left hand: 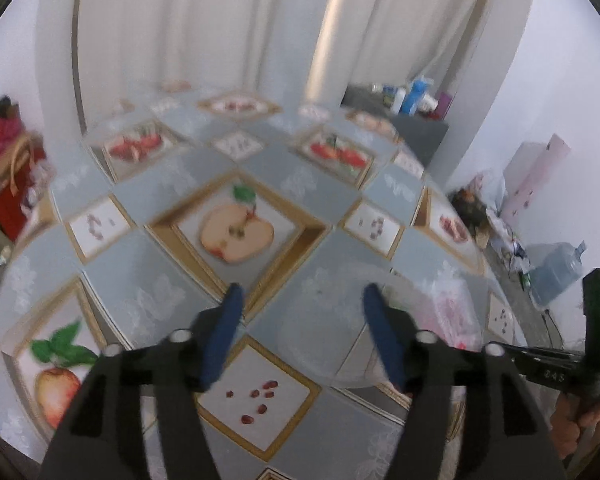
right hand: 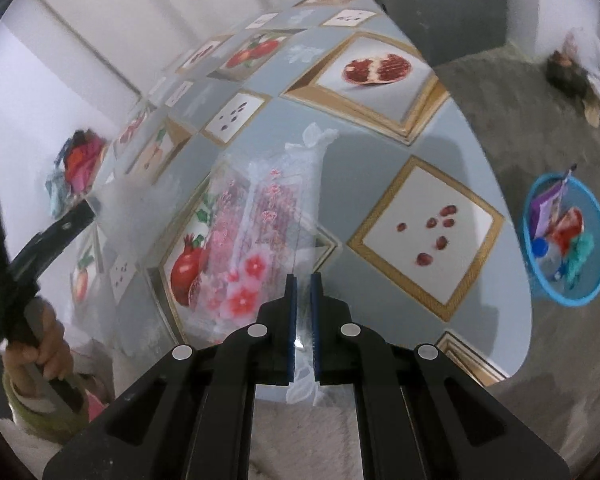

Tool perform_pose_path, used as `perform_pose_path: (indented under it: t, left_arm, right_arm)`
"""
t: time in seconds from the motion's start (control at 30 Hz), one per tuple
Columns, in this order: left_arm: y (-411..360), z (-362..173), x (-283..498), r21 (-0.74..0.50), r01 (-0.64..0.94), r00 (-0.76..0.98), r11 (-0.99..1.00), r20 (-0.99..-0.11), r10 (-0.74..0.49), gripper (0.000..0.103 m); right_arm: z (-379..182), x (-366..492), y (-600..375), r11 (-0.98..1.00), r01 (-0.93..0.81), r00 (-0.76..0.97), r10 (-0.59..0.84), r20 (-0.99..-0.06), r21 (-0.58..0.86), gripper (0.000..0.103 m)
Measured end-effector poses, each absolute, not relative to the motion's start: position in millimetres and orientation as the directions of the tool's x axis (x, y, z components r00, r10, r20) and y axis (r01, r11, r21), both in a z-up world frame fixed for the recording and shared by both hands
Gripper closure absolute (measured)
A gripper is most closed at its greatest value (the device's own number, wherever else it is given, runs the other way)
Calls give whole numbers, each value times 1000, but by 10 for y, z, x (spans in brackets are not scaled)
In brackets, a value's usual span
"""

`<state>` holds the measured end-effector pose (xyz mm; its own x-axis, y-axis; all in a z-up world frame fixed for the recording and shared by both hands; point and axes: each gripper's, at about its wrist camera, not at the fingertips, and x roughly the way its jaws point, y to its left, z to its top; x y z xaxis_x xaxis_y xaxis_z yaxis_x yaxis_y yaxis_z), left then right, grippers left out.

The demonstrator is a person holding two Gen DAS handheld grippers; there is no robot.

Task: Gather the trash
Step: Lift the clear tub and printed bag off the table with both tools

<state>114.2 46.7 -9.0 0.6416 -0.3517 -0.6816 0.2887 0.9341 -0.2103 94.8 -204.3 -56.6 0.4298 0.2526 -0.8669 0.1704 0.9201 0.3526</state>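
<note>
Right claw (right hand: 303,280) is pinched down on the near edge of a clear plastic bag (right hand: 260,224) w/ pink flower print, pads nearly together w/ the film caught between them. From the claw, the bag spreads fwd and a bit left, lying flat on the desk (right hand: 340,148), right over a pomegranate picture in the desk's fruit-pattern cloth. Its crinkled far end pokes up at the far side from the claw.

Left claw (left hand: 303,300) is wide open w/ nothing in it, hovering over the desk (left hand: 148,264). In the left wrist view the same bag (left hand: 452,308) sits just right of that claw's right finger, pretty blurry tho, can't tell if they touch.

Other stuff: blue basket (right hand: 532,200) on the floor, well off to the right of the bag, past the desk edge, already got wrappers and bits in it. Dark grey cabinet (right hand: 440,8) beyond the desk's far end w/ bottles on top. Pile of colourful cloth (right hand: 80,160) on the far left of the bag. Big water jug (left hand: 556,276) on the floor, right of the desk. Nothing lying betw the bag and the right claw.
</note>
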Motion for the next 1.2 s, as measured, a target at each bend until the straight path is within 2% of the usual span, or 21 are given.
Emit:
perform_pose_path:
  t: [0.23,0.5,0.77,0.9,0.97,1.03,1.13,1.2]
  left_arm:
    - [337,73,915,-228,429,634,874,-614,-471,35]
    - [322,-29,937,-191,405,639,894,-640,-427,35]
    - [542,72,1220,-219,388,687,895,-579,-440,35]
    - [509,-38,1468,-231,391,636,891,-631,-443,35]
    - [445,-120,1513,-196,378,619,905,-673,-404,35]
    - [414,-176,1490,-205,378,600,903,-688,-408,38]
    - [387,-228,1409,-234,375,578,897,-698,-424,48]
    - [368,-241,1349,-246,375,566,894,-703,-430,59]
  right_arm:
    - [-538,923,-2111,910,197,451,247,-858,366,95]
    - [-528,861,-2164,903,206,461,250,-851,377,95]
    - [-562,879,-2144,901,201,453,262,-852,384,94]
    - [-565,890,-2129,899,208,456,260,-851,386,94]
    - [-570,892,-2131,897,212,455,261,-851,389,94]
    - [-569,893,-2123,899,211,454,257,-853,383,94]
    - [-568,896,-2115,904,205,452,253,-855,376,94]
    - [-565,898,-2112,904,200,452,256,-854,377,92]
